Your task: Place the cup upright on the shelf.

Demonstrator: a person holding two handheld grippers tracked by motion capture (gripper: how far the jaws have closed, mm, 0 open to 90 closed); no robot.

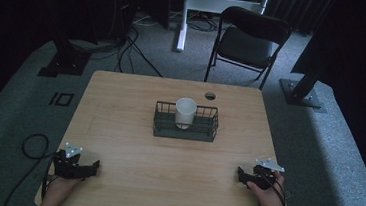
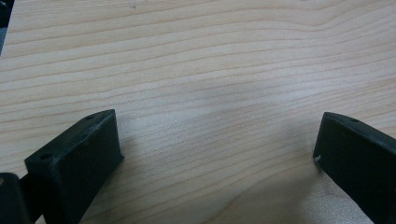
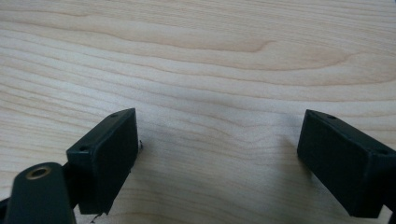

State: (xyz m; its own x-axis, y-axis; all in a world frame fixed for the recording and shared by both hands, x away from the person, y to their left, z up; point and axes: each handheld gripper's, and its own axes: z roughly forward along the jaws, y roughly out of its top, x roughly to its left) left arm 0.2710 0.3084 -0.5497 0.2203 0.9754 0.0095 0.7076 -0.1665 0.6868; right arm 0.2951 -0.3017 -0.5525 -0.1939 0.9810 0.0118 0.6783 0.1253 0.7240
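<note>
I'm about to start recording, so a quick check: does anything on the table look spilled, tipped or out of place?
Nothing stands out. The white cup stands upright inside the wire basket at the table's middle, with no spill around it. The left tool and right tool rest near the front corners, jaws open on bare wood.

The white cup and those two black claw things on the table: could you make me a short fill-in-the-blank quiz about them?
1. The white cup stands upright inside a black wire ____.
2. The left gripper has jaws spread ____ over bare wood.
3. The right gripper holds ____.
4. Beyond the table stands a black folding ____.

Missing words: basket; open; nothing; chair
</note>
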